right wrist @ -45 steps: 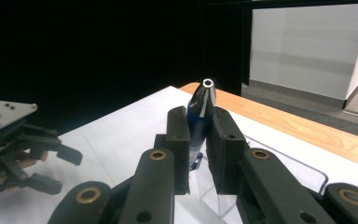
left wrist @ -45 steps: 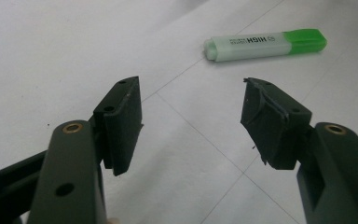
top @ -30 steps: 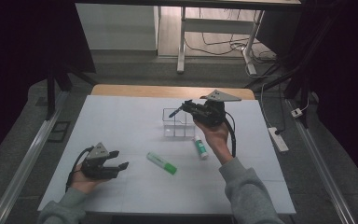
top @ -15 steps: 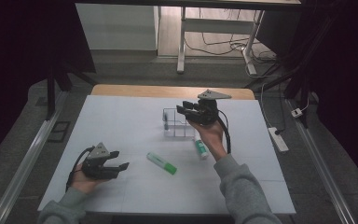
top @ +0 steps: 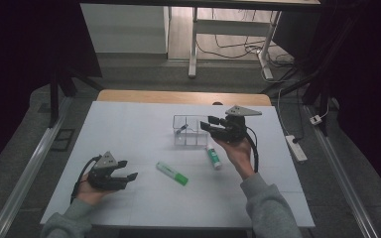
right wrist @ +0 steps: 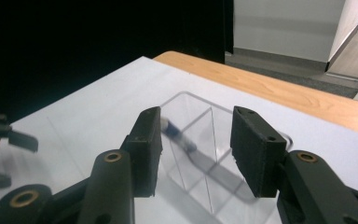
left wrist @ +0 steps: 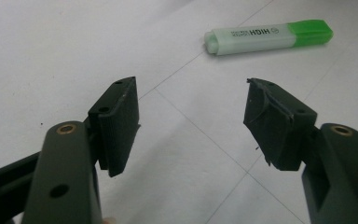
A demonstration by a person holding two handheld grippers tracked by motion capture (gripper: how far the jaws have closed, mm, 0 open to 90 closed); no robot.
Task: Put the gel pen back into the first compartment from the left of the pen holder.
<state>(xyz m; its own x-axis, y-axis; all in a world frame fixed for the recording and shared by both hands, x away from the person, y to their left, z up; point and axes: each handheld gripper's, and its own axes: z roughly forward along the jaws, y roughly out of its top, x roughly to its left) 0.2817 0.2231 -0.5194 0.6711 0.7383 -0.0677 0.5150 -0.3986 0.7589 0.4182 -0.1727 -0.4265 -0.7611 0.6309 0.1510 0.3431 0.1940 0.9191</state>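
Now your right gripper point(top: 209, 126) is hovering mid-frame over the clear box point(top: 184, 131), its jaws just opening and empty; a blurred pen point(right wrist: 179, 137), seemingly, is lying inside below them. Your left gripper point(top: 128, 169) is resting unclenched, lower left.

Left black two-jaw gripper point(top: 124, 174) rests low, jaws apart and empty; right black two-jaw gripper point(top: 209, 126), raised, jaws just opening, nothing between.

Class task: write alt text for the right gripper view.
Two open black jaws of the right gripper frame a clear divided box on a white table, nothing gripped. A blurred pen leans inside the box.
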